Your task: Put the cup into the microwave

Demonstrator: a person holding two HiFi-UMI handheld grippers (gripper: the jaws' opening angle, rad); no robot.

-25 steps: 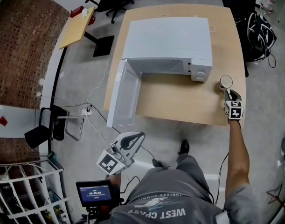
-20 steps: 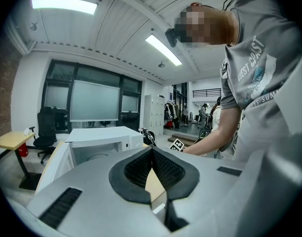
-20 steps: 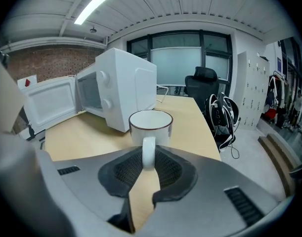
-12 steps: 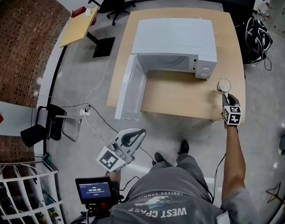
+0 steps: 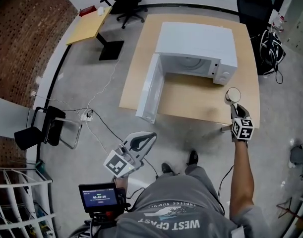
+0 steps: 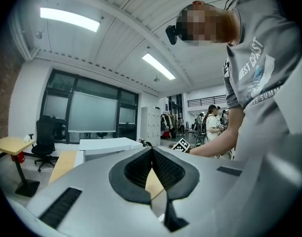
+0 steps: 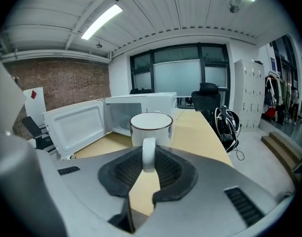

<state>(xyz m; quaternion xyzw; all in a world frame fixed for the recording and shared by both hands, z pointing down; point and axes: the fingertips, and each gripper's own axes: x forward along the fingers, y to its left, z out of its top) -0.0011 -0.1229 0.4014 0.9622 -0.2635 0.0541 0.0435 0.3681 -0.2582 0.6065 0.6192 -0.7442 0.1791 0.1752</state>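
Observation:
A white cup point(image 5: 233, 94) with a dark rim hangs over the front right corner of the wooden table point(image 5: 191, 100), to the right of the microwave's control panel. My right gripper point(image 5: 234, 106) is shut on its handle; in the right gripper view the handle point(image 7: 148, 154) sits between the pads below the cup point(image 7: 151, 125). The white microwave point(image 5: 197, 47) stands at the back of the table, and its door point(image 5: 151, 90) is swung wide open to the left. The door point(image 7: 74, 127) and the empty cavity point(image 7: 122, 117) lie ahead and to the left of the cup. My left gripper point(image 5: 147, 138) is shut and empty over the floor, in front of the table.
A black backpack point(image 5: 271, 39) lies on the floor right of the table, with an office chair point(image 5: 253, 6) behind it. A small yellow table point(image 5: 88, 25) and a black chair point(image 5: 42, 130) stand to the left. Cables point(image 5: 99, 118) cross the floor there.
My right gripper has lifted the cup off the table and drawn it toward the front edge. The left gripper has drifted a little forward, still shut.

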